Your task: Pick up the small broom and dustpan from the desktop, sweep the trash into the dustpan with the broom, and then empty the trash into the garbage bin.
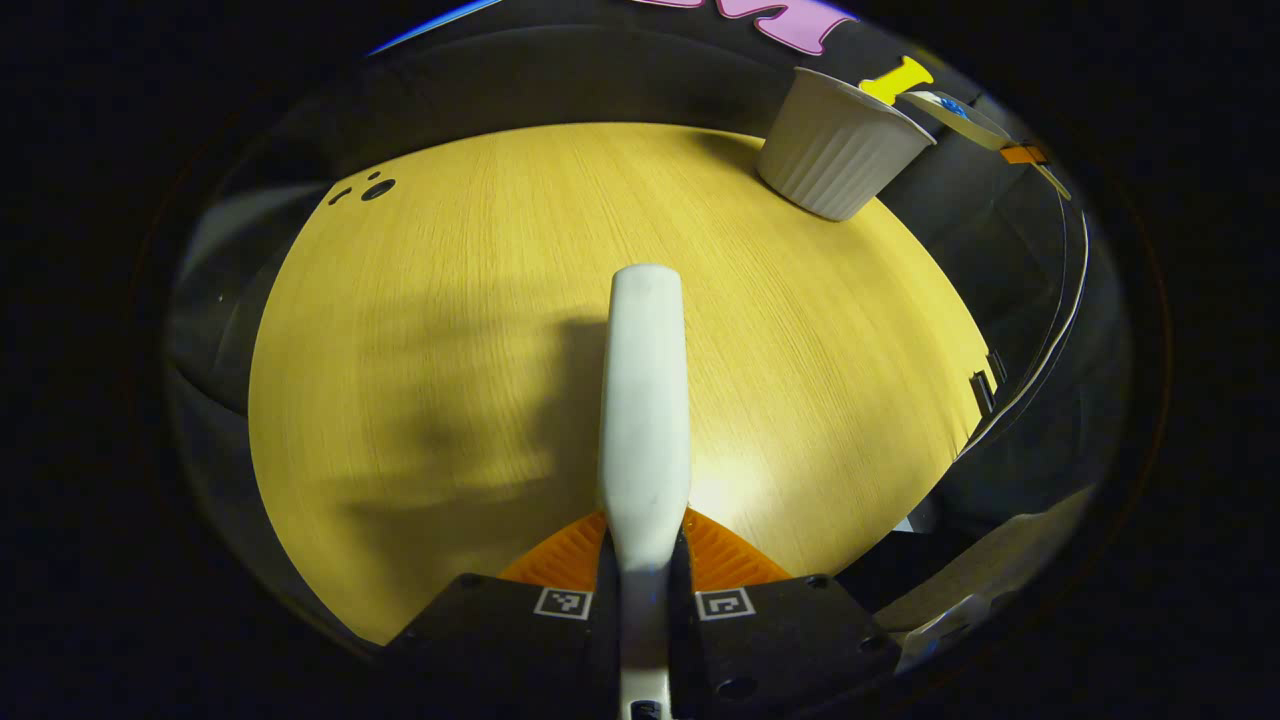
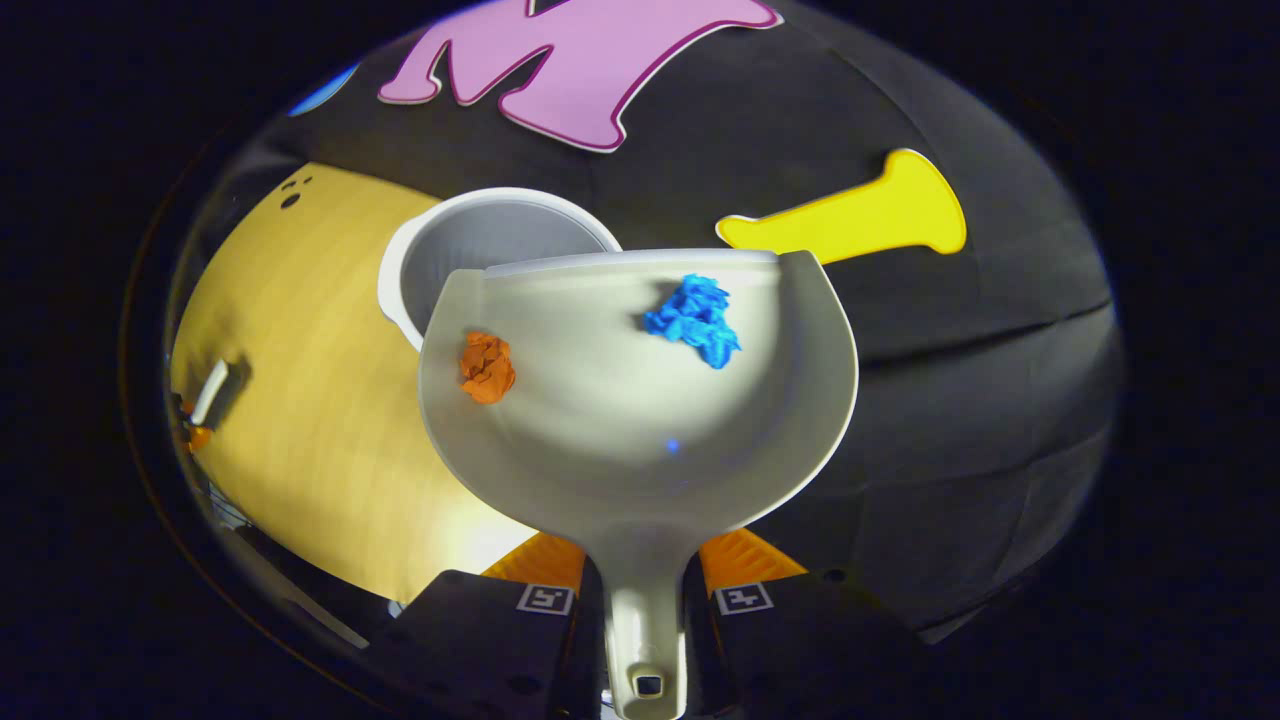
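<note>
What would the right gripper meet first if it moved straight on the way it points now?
Probably the garbage bin: the dustpan held in the right gripper has its front edge near the bin's rim. Depth is unclear, so it might pass above it.

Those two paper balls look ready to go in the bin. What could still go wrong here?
The dustpan, held by the right gripper, reaches only partly over the bin. The blue wad lies to the bin's right and might tip out past its rim. The orange wad sits near the pan's side edge and could roll off.
</note>
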